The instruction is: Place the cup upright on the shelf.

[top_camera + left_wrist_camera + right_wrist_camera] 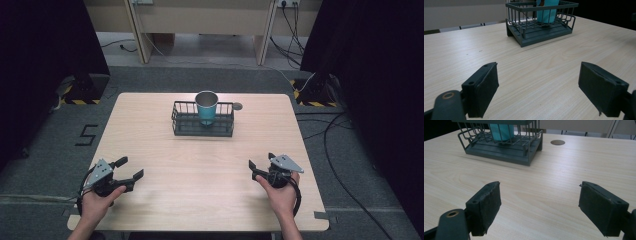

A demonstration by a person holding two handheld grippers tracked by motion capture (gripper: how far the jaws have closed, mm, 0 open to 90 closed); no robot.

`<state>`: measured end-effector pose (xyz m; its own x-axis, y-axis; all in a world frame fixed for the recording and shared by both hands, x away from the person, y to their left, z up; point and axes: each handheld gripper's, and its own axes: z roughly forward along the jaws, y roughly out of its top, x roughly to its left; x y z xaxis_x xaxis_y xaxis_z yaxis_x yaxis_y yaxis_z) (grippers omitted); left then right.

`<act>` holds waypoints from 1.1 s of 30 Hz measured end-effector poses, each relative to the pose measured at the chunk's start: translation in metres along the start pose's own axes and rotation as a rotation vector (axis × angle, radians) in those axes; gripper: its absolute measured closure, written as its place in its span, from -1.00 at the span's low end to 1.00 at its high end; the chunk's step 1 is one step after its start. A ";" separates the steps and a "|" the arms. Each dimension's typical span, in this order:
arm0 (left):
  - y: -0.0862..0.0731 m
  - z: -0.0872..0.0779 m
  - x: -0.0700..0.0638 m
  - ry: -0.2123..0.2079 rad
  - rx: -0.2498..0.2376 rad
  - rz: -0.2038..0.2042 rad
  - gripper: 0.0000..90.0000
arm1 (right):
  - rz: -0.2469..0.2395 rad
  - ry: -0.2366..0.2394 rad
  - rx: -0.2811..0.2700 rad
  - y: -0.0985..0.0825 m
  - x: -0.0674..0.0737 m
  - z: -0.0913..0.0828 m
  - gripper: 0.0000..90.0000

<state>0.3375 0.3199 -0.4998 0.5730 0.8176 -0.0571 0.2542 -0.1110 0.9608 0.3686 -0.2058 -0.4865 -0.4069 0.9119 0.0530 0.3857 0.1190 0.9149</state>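
Both grippers waiting apart over the pale wooden table (210,170).
Left gripper (129,169) and right gripper (260,161) are gaping empty; the teal metal cup (206,108) is standing upright inside the dark wire basket (186,125) at twelve o'clock.

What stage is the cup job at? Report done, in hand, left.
Done: the teal cup stands upright inside the wire basket. In hand: nothing; the left gripper and right gripper are both open near the table's front edge, far from the basket. Left: apparently any handling of the cup.
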 end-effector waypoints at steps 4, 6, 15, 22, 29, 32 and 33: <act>0.000 0.000 0.000 0.001 -0.001 0.000 -0.65 | 0.002 -0.008 0.000 -0.003 -0.002 -0.005 -0.59; 0.000 0.000 0.000 0.002 -0.001 0.001 -0.65 | 0.005 -0.015 -0.002 -0.004 -0.004 -0.009 -0.59; 0.000 0.000 0.000 0.002 -0.003 0.001 -0.65 | 0.017 -0.042 -0.009 -0.011 -0.011 -0.023 -0.58; 0.000 0.000 -0.001 0.003 -0.003 0.003 -0.65 | 0.026 -0.063 -0.006 -0.019 -0.018 -0.033 -0.58; 0.000 0.000 -0.001 0.003 -0.002 0.004 -0.65 | 0.036 -0.076 -0.003 -0.026 -0.020 -0.038 -0.58; 0.000 0.000 -0.001 0.002 -0.002 0.004 -0.65 | 0.049 -0.084 -0.007 -0.030 -0.022 -0.040 -0.57; 0.000 0.000 -0.001 0.002 -0.002 0.004 -0.65 | 0.054 -0.089 -0.012 -0.031 -0.022 -0.041 -0.57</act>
<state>0.3371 0.3193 -0.4994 0.5725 0.8182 -0.0522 0.2503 -0.1138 0.9614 0.3321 -0.2458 -0.5000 -0.3107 0.9482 0.0666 0.3949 0.0650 0.9164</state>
